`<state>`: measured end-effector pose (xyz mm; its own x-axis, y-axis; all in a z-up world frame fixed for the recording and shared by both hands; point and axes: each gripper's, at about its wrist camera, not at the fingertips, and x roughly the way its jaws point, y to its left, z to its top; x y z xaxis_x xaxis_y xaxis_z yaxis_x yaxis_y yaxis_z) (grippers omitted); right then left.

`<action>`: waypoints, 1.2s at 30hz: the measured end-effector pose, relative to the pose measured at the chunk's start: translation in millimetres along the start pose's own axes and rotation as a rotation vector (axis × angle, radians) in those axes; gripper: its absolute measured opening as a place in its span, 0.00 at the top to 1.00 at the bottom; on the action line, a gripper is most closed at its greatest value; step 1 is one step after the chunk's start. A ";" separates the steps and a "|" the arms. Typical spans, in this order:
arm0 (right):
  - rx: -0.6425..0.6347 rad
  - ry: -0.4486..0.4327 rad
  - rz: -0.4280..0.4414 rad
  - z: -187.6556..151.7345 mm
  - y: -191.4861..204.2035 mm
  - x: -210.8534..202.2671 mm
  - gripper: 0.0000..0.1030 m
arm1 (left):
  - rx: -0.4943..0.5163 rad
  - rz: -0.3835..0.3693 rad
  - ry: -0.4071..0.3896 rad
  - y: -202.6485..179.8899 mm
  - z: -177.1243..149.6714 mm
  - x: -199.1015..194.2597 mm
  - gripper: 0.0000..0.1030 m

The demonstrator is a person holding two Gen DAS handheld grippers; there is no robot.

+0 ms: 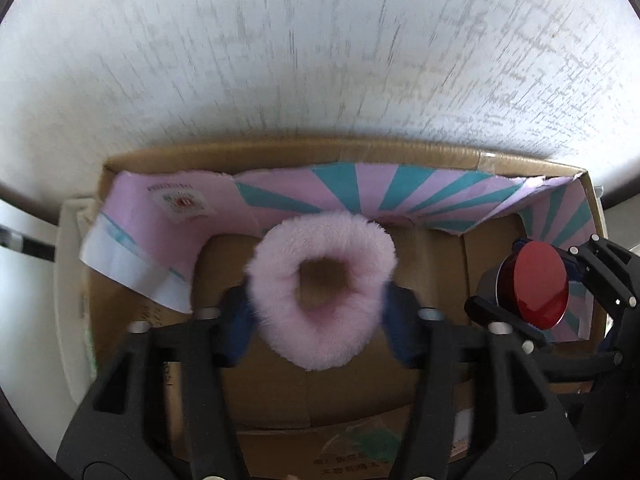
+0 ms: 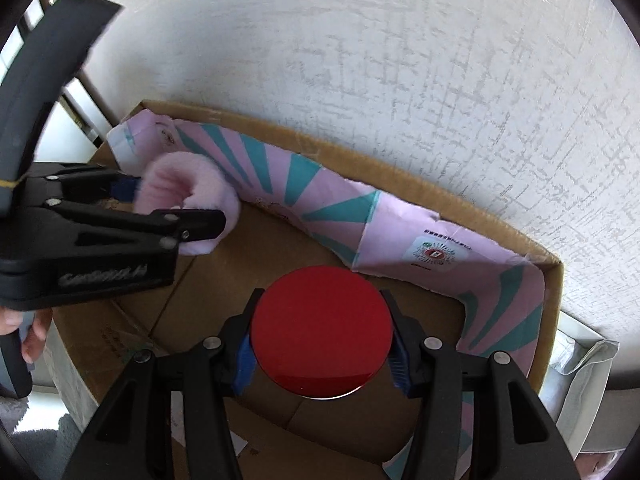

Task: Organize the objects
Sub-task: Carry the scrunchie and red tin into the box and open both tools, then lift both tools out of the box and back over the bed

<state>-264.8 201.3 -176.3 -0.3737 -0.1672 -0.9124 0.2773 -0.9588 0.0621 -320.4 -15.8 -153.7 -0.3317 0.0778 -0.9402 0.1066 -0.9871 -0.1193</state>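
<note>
Over the cardboard box (image 1: 280,360), left claw (image 1: 320,312) pinches fluffy pink ring (image 1: 320,292); right claw (image 2: 322,344) pinches glossy red disc (image 2: 320,330).

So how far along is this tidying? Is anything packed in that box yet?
Nothing looks packed yet: the visible floor of the cardboard box shows only its pink-and-teal paper liner. Both items are in hand over the box. The left gripper is shut on a fluffy pink ring, the right gripper on a red disc. Left to do: lower and release them.
</note>
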 end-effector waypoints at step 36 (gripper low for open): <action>0.191 -0.223 -0.086 -25.0 -0.9 -132.6 0.00 | 0.024 -0.028 -0.300 -6.6 -43.4 -159.4 0.00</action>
<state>-193.4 230.0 -65.5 -0.5798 -0.1092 -0.8074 0.0727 -0.9940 0.0822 -227.5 -15.5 -16.9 -0.5965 0.0641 -0.8001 0.0725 -0.9884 -0.1332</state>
